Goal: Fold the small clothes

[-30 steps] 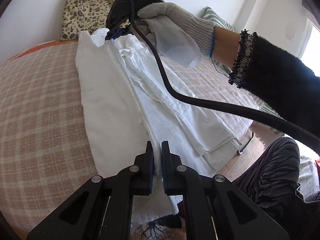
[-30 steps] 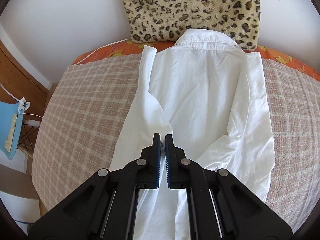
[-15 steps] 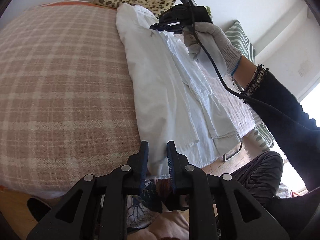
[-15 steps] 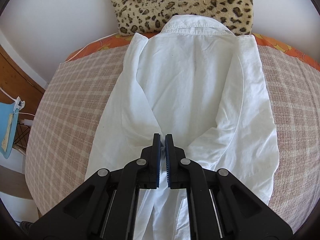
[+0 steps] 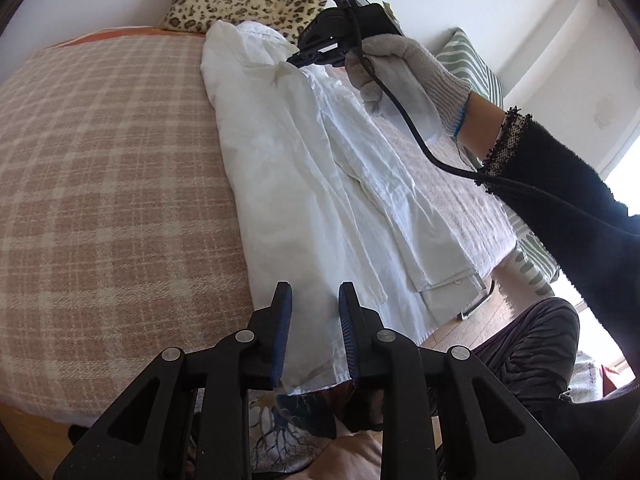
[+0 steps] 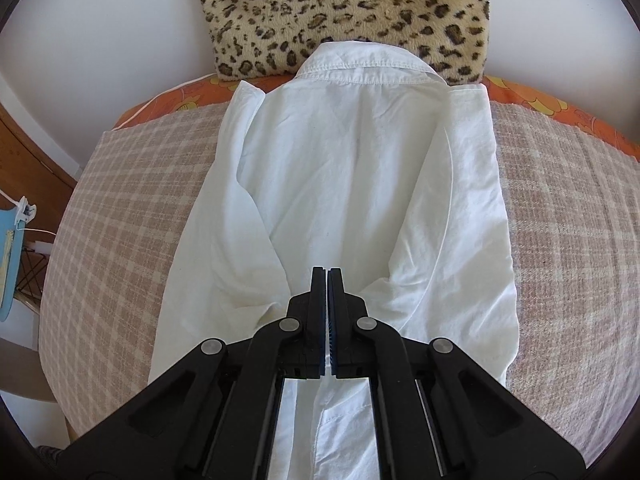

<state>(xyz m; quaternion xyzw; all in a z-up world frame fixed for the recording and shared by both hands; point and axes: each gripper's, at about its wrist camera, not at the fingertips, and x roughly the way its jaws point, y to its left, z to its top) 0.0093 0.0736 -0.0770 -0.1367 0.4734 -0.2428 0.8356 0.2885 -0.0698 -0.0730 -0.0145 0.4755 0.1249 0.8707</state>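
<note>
step: i am judging the sleeves done; the white shirt (image 6: 340,184), lying back-up on the plaid bedcover (image 6: 132,208), is awaiting its lengthwise fold.
left gripper (image 5: 314,300): hanging released over the hem.
right gripper (image 6: 327,280): clenched, grasping nothing.
next: taking the hem toward the collar.
room: leopard pillow (image 6: 344,12) leaning against a white wall.

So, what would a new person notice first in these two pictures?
First the white shirt, lying back-up along the middle of the checked bed cover, sleeves folded in, collar against a leopard-print cushion. Then the left hand-held gripper, open at the shirt's hem, and the right hand-held gripper, shut above the shirt's middle.
</note>
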